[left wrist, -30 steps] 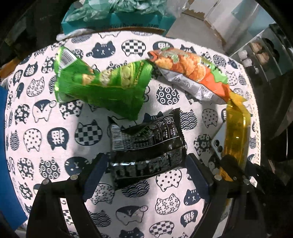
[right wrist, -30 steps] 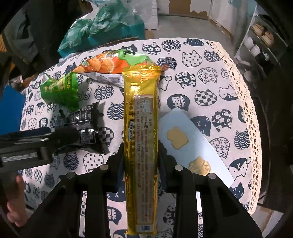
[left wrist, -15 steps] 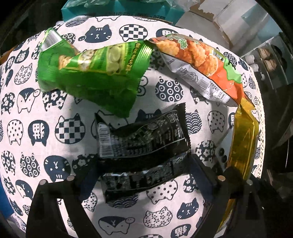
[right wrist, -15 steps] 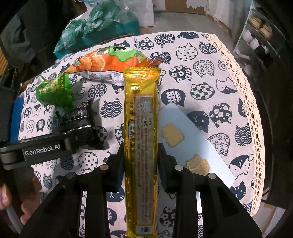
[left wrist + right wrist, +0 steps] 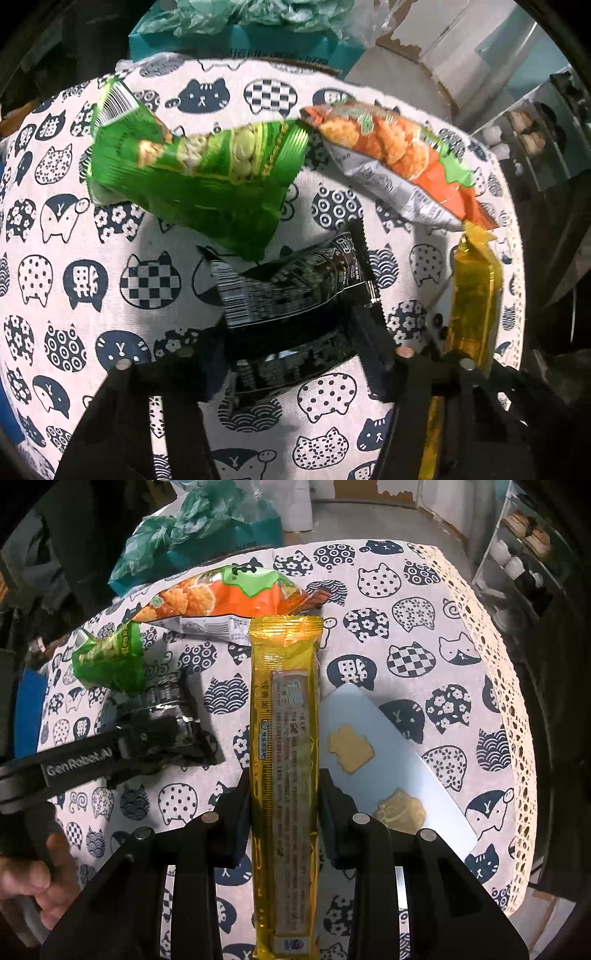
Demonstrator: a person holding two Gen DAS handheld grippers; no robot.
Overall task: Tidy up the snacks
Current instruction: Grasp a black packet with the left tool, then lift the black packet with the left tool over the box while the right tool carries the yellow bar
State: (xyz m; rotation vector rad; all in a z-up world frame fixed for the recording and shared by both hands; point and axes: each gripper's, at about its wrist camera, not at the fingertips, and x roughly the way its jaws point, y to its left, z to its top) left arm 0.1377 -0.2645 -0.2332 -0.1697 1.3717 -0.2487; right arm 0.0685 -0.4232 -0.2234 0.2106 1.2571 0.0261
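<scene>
- Snacks spread over a cat-print tablecloth [image 5: 147, 229]; ordered here from left to right.
- Green snack bag [image 5: 192, 173] at far left, flat on the cloth, untouched, its near corner overlapping the black packet.
- Black snack packet [image 5: 291, 295] near centre, now pinched between the left gripper [image 5: 291, 354] fingers; jaws wide half a second ago, since drawn in against both sides of the wrapper, foil bunched between the pads.
- Meaning for the task: grasp of the black packet looks just made, lift judged to be the next step; packet not yet off the cloth.
- Orange snack bag [image 5: 399, 162] at far right, lying slantwise, one end touching the green bag's corner.
- Yellow snack pack [image 5: 284, 746] further right, gripped narrowly across its width by the right gripper [image 5: 284, 794], held lengthwise above the cloth; same grip as a second ago.
- Pale blue card [image 5: 388, 760] with biscuit pictures beside it, near right, flat on the cloth.
- Risk: green bag's overlapping corner possibly dragged along with the black packet.
</scene>
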